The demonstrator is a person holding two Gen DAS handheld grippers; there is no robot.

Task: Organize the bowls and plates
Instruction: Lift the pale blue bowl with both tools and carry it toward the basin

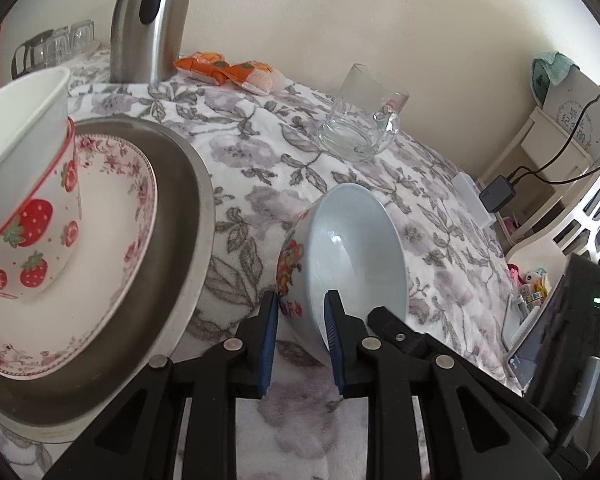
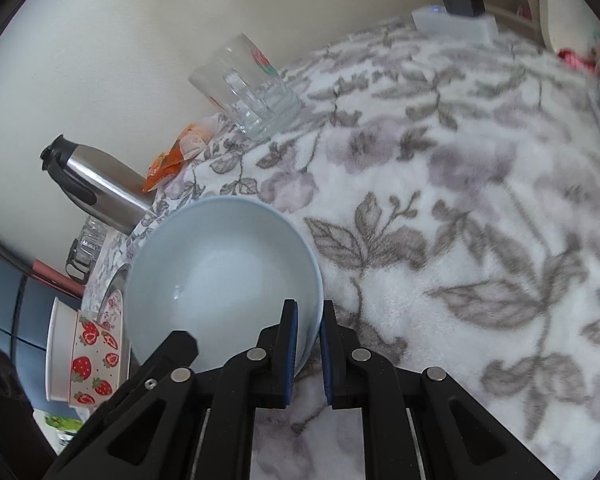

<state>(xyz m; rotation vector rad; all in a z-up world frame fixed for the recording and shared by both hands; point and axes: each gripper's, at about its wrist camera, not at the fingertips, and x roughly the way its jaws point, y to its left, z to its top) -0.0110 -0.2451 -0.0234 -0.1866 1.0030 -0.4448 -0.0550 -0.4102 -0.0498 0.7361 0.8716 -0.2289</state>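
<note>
A pale blue bowl (image 1: 352,252) with a red and orange print on its outside is held tilted above the flowered cloth. My left gripper (image 1: 302,304) is shut on its rim, one finger outside and one inside. My right gripper (image 2: 308,314) is shut on the rim of the same bowl (image 2: 220,276) from the other side. To the left, a strawberry bowl (image 1: 32,216) with a white bowl (image 1: 20,120) nested in it stands on a floral plate (image 1: 112,232), which lies on a grey metal plate (image 1: 180,216). The strawberry bowl also shows in the right wrist view (image 2: 88,360).
A steel thermos jug (image 1: 152,20), orange snack packets (image 1: 228,70) and a glass mug (image 1: 360,120) stand along the wall. Upturned glasses (image 1: 56,46) sit far left. A white power strip (image 1: 474,196), a charger and shelves lie at the right edge.
</note>
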